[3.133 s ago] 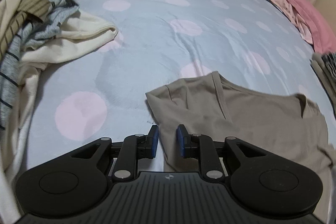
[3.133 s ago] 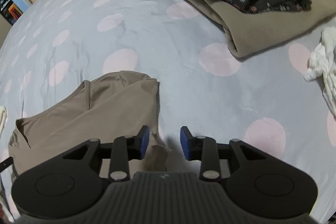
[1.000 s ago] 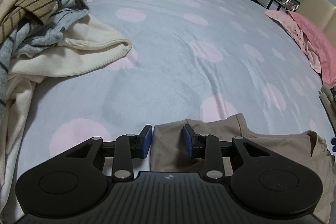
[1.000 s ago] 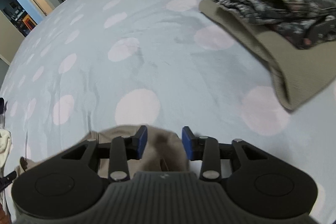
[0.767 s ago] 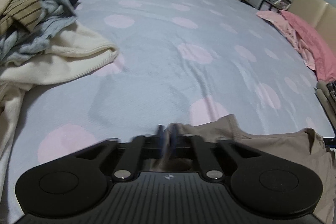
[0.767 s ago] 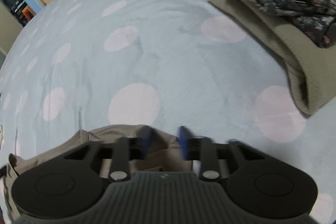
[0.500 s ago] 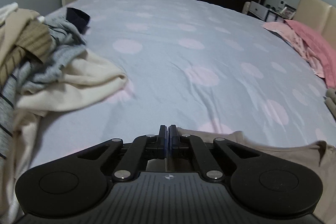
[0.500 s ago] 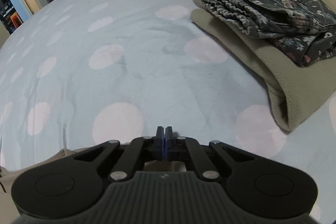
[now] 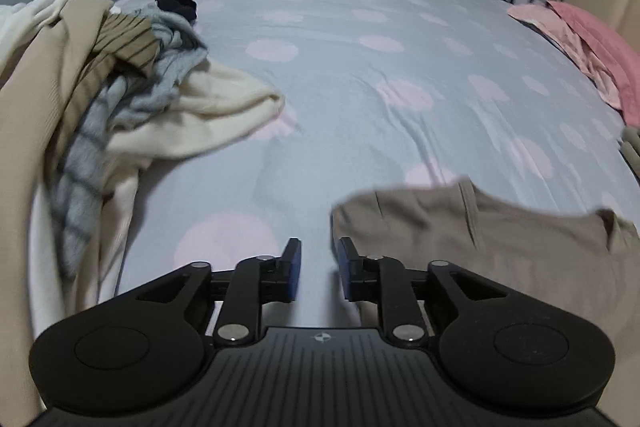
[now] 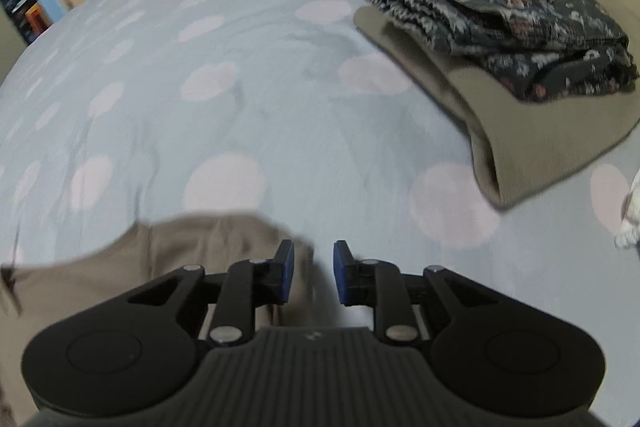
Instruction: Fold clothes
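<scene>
Both jaws had just been opening and stood parted with nothing between them — the left gripper (image 9: 319, 269) had the taupe top (image 9: 500, 239) at its two o'clock, the right gripper (image 10: 313, 271) had it at ten. The top lay on the bed (image 9: 360, 75), long axis running between the grippers, each about equally near its own end.
</scene>
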Tool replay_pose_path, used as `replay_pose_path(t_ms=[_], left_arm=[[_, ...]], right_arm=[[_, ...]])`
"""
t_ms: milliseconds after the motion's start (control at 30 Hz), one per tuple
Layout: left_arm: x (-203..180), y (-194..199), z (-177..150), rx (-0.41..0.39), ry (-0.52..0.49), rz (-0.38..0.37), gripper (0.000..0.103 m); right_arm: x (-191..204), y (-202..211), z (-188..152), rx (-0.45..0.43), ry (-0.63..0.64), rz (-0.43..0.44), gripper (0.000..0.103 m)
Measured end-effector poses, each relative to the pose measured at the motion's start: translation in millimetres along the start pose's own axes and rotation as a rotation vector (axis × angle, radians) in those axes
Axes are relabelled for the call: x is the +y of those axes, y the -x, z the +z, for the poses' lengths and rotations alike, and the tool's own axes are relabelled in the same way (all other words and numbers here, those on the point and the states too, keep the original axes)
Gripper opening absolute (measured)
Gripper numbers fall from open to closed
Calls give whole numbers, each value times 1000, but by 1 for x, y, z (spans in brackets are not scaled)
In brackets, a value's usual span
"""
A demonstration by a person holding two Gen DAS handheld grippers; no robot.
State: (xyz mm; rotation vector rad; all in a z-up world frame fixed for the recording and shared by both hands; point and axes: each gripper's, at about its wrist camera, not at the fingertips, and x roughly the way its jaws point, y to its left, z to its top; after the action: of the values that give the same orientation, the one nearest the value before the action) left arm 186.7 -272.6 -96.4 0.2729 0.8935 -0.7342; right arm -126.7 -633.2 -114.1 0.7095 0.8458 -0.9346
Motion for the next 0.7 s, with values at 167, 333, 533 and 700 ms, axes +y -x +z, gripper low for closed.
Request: replay_pose_path(t_ms=[167,333,533,700], left_arm=[[-1,22,-30,63,-59,-7,25],[-2,46,-65,147,-114,-49,25],[-6,73,-112,252,-147,-117,27],[-12,91,-148,305,-178,-135,30]], right_arm=[[-5,21,-37,67,31,65,33],[-8,40,-81,140,95,106,35],[-8,51,-136,240,198,135,41],[-7,69,-174,245,279,151,46]])
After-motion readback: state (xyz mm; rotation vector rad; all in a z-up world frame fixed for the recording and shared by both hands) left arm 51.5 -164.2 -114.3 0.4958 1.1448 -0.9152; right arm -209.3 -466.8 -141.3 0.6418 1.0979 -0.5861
